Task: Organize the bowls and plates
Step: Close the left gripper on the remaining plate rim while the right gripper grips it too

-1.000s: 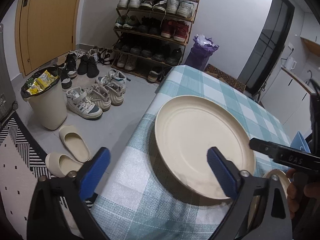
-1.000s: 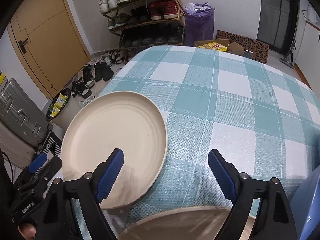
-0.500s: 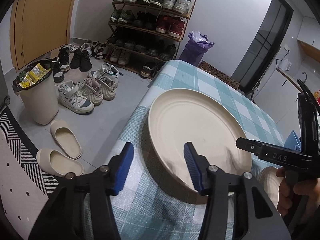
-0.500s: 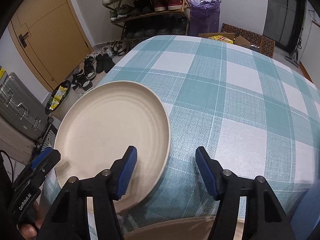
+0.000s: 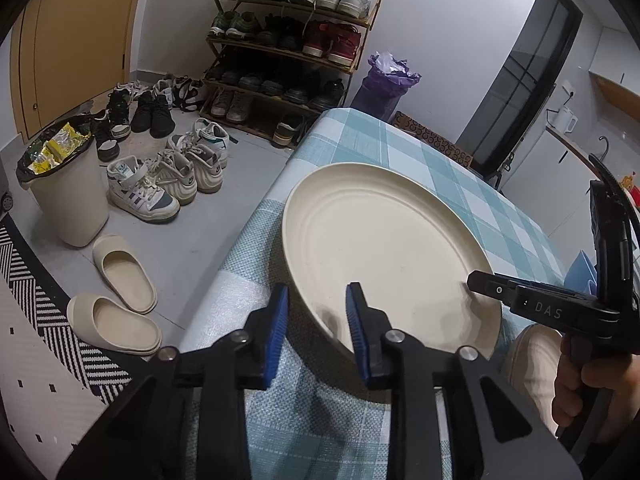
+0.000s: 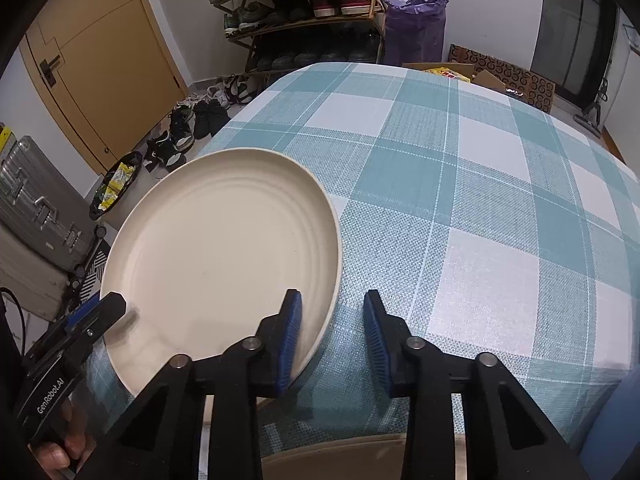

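Checked tablecloth (image 6: 460, 184) bears a cream plate (image 5: 384, 248), its near rim between both grippers' just-narrowed jaws, grip uncertain.

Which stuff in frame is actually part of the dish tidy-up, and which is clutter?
Job: cream plate; second cream dish, only partly in view.
Clutter: shoe rack, loose shoes, slippers, bin, purple bag, suitcase.

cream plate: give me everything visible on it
The cream plate is round, matte and plastic-looking, with faint concentric ridges and a raised rim. It is empty. It lies upright on the checked tablecloth, close to the table's edge. Both grippers' jaws have just been closing astride its near rim: the left gripper looks clamped on it, while the right gripper is not yet pressing.
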`<state>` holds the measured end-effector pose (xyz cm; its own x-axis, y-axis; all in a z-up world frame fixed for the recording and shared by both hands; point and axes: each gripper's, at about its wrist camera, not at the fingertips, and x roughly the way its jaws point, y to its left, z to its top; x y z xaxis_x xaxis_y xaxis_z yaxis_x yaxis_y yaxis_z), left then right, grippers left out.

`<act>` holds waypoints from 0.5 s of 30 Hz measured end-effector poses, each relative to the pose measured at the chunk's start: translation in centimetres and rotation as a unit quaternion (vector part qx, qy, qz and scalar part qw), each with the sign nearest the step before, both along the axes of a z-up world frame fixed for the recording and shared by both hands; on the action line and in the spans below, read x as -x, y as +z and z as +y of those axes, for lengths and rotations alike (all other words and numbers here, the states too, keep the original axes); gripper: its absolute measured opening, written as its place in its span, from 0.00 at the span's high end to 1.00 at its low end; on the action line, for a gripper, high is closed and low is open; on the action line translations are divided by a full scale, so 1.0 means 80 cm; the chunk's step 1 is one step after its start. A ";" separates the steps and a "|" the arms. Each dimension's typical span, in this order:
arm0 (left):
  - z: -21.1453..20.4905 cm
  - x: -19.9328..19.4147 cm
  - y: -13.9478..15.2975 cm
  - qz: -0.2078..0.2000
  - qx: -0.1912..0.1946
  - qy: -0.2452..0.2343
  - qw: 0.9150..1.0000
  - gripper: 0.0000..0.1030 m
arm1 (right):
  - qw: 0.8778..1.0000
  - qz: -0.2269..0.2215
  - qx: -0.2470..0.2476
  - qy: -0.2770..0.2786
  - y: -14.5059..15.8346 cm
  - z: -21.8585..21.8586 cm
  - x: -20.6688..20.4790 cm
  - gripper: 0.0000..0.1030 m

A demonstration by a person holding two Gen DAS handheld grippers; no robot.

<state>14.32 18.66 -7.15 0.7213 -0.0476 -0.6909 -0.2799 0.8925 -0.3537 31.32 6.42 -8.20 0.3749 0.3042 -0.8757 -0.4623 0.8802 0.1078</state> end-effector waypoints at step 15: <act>-0.006 0.002 0.003 0.001 -0.021 -0.004 1.000 0.82 | 1.000 -0.007 0.000 0.013 0.001 0.000 0.010 0.87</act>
